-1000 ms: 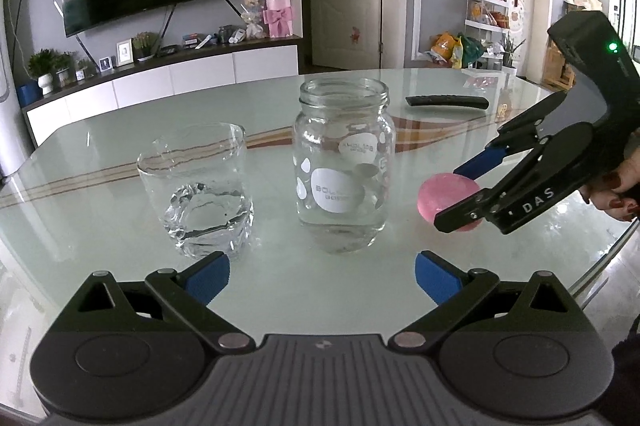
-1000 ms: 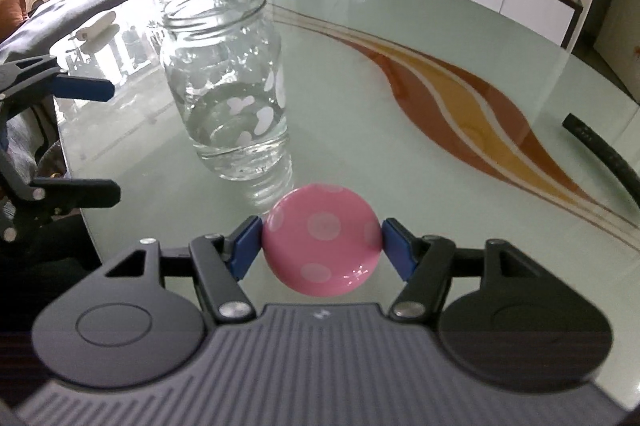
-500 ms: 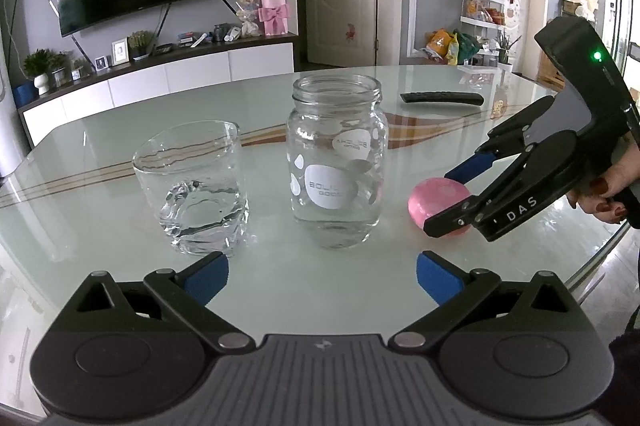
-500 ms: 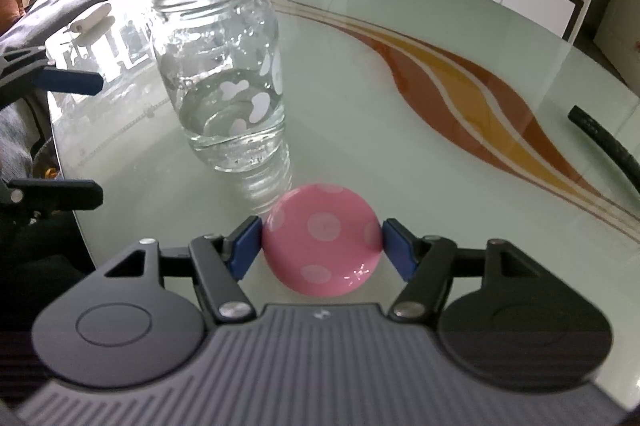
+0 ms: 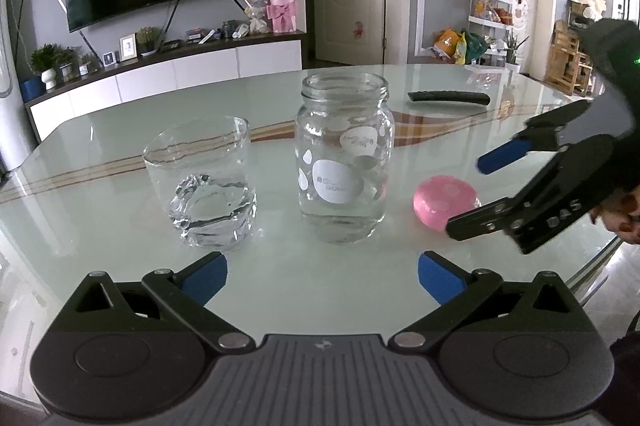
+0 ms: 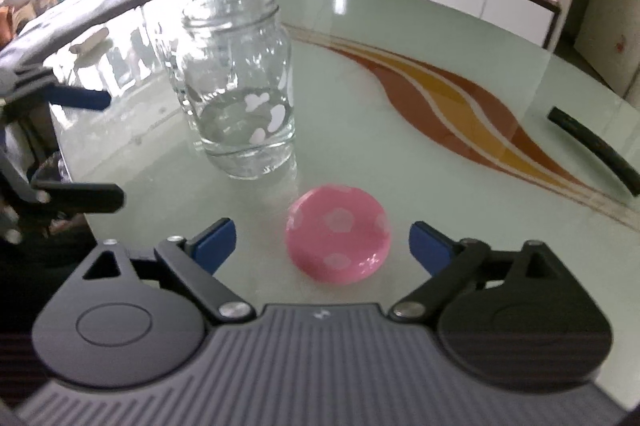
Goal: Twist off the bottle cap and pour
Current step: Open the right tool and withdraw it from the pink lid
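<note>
Both claws gape. Right claw (image 6: 322,240) has just been opening; pink cap (image 6: 338,245) (polka-dotted) lies free btwn its fingers on counter (image 6: 400,154). Left claw (image 5: 322,280) is empty.

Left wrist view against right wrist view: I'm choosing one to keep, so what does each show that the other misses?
Only the left wrist view shows the glass tumbler clearly and the jar's label. Only the right wrist view shows the pink cap whole, lying free between the right hand-held gripper's open jaws, which have just been opening. Both show the open jar, the cap, the black remote and both grippers.
</note>
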`<state>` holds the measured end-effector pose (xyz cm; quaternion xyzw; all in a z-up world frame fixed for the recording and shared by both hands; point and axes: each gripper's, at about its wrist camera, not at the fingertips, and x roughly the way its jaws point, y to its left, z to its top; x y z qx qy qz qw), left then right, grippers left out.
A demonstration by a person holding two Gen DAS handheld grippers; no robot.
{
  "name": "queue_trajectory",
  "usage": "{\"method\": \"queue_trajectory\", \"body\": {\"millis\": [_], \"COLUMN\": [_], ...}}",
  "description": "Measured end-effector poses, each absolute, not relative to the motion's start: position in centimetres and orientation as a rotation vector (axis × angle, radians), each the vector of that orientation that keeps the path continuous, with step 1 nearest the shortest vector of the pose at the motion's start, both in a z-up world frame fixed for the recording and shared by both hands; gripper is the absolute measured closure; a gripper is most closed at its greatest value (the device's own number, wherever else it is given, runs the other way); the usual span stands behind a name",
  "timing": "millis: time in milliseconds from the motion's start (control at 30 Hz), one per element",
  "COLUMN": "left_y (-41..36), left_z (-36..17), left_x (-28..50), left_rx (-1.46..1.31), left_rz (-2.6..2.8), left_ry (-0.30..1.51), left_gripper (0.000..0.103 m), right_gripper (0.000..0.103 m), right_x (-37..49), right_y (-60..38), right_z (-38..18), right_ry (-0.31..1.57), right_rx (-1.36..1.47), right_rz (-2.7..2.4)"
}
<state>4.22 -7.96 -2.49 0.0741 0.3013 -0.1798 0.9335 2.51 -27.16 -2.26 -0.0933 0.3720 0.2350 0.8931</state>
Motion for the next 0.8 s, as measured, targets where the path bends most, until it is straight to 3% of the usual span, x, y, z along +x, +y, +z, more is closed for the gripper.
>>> {"method": "queue_trajectory", "body": {"millis": [800], "left_y": [-8.0], "left_z": [-2.4], "left_x": [2.0], "left_rx": [0.167], "left_rz": [-0.366], "left_ry": [0.606], "left_gripper": [0.0], "right_gripper": [0.0], "right_x": [-4.4], "right_y": [-26.4], "right_z": [-2.2], "right_ry": [0.704], "right_rx": [0.018], "right_rz": [0.309]}}
